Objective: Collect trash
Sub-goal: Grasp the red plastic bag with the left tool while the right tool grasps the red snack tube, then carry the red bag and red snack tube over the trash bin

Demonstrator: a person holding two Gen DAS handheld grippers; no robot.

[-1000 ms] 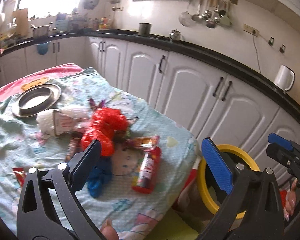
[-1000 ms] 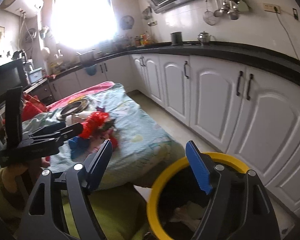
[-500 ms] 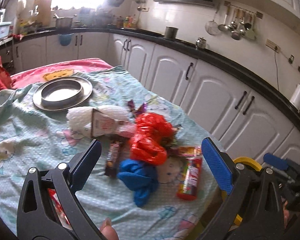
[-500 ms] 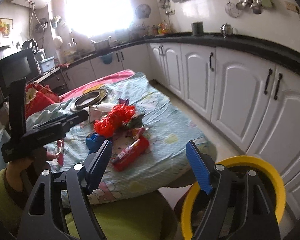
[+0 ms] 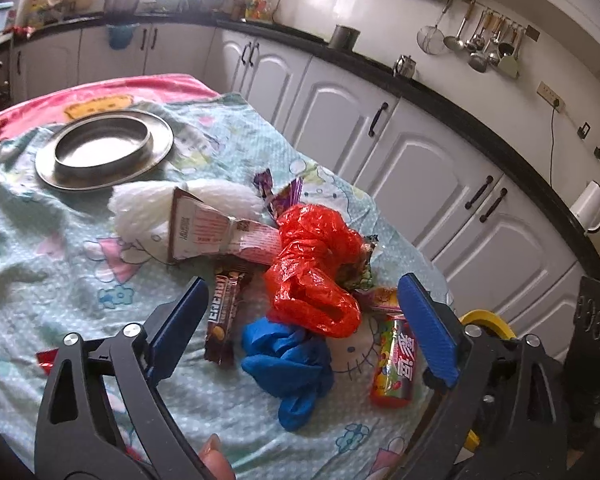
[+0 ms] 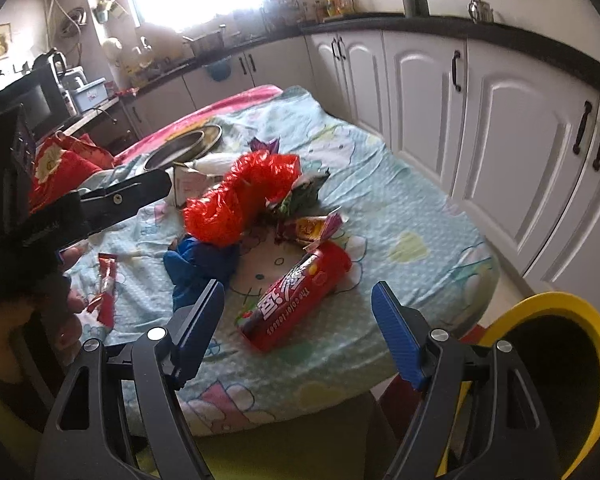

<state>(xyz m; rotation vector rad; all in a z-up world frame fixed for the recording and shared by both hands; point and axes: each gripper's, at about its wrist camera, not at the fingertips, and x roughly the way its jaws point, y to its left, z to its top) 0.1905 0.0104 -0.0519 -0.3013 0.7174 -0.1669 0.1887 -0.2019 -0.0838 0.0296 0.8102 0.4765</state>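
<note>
Here, my left gripper [image 5: 300,320] wide, jaws just narrowing, empty above blue glove [image 5: 288,364], my right gripper [image 6: 298,320] wide, empty over red candy tube [image 6: 296,300] reading "The color tastes".

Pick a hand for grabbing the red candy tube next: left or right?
Right, probably. The right gripper is open, and the red candy tube lies centred between its fingers, with the yellow-rimmed bin beside it. The left gripper frames the blue glove instead.
</note>
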